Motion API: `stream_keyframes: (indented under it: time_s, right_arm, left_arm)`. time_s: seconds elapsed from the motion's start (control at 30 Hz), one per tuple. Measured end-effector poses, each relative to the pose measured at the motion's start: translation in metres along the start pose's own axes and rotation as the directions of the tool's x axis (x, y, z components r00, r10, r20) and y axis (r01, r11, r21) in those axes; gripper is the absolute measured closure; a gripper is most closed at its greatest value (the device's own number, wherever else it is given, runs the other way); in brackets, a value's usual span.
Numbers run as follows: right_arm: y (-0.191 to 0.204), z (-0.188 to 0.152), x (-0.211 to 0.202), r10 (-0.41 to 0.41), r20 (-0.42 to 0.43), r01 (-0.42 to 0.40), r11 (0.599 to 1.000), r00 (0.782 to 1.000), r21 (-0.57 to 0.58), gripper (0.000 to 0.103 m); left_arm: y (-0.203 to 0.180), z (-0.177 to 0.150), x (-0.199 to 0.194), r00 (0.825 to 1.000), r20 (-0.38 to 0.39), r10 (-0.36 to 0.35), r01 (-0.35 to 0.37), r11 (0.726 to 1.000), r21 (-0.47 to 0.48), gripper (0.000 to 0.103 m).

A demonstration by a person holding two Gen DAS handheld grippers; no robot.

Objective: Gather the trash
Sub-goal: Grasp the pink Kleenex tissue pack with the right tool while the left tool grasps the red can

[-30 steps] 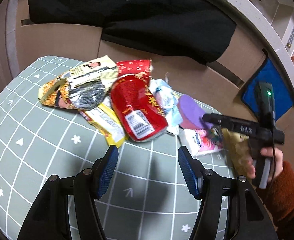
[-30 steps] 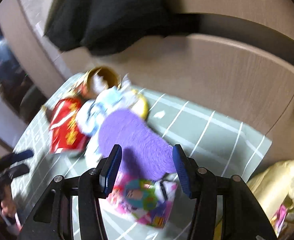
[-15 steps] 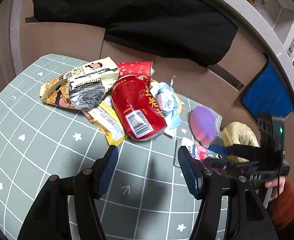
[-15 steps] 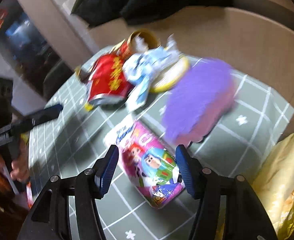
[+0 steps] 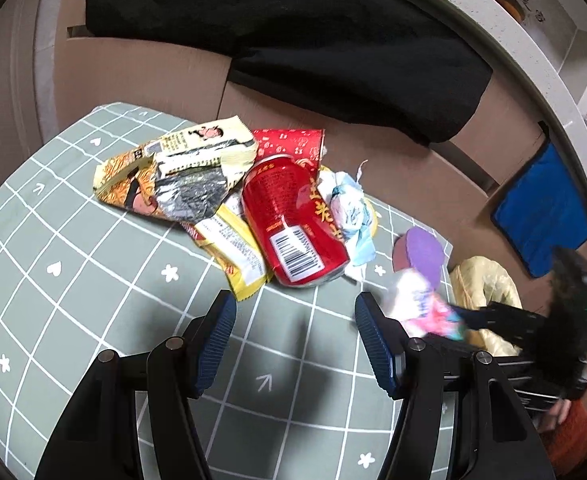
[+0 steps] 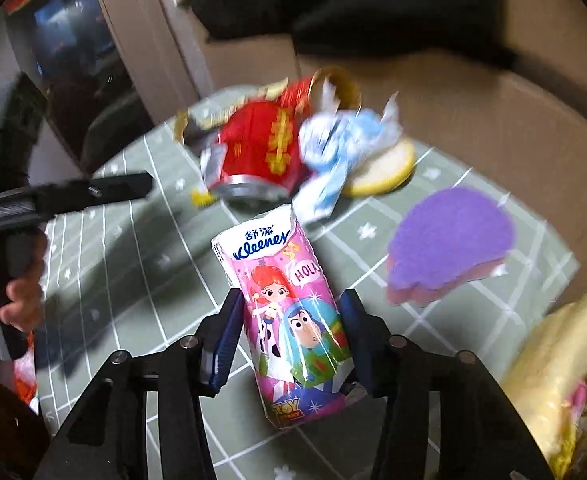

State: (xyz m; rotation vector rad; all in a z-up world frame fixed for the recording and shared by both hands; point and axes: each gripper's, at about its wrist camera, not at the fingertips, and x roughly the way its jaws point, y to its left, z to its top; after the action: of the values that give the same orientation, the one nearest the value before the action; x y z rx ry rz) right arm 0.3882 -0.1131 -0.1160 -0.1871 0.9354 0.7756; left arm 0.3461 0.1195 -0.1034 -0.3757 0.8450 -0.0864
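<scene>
My right gripper (image 6: 289,336) is shut on a pink Kleenex tissue pack (image 6: 289,312) and holds it over the green checked table (image 6: 133,264). The pack also shows in the left wrist view (image 5: 425,308), at the tips of the right gripper (image 5: 489,316). My left gripper (image 5: 293,344) is open and empty, just in front of a red drink can (image 5: 289,220) lying on its side. Around the can lie a yellow wrapper (image 5: 233,252), a torn snack bag (image 5: 173,172), a red paper cup (image 5: 289,144) and a crumpled blue-white wrapper (image 5: 349,208).
A purple sponge (image 6: 449,240) and a yellow disc (image 6: 381,168) lie on the table to the right. A yellow plastic bag (image 6: 561,376) hangs open off the table's right edge. A black cloth (image 5: 277,32) lies on the brown sofa (image 5: 133,68) behind.
My right gripper has closed on the tissue pack and lifted it off the table, away from the purple sponge. My left gripper has stayed open in place.
</scene>
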Motion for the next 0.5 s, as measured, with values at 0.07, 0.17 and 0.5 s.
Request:
stream_keyframes:
  time_s: [0.07, 0.17, 0.5]
  right_arm:
    - [-0.002, -0.003, -0.023, -0.051, 0.054, 0.050, 0.999, 0.997, 0.015, 0.059]
    - [-0.010, -0.006, -0.052, -0.084, 0.117, 0.074, 0.994, 0.990, 0.083, 0.059]
    - [-0.022, -0.027, -0.066, -0.090, 0.135, 0.059, 0.975, 0.987, 0.215, 0.059]
  left_arm:
    - [-0.003, 0.003, 0.003, 1.000, 0.015, 0.008, -0.008, 1.000, -0.002, 0.041]
    - [-0.003, 0.015, 0.015, 0.998, 0.052, 0.025, -0.023, 0.999, -0.025, 0.041]
    - [0.016, 0.053, 0.078, 0.999, 0.000, 0.052, -0.051, 0.985, -0.162, 0.041]
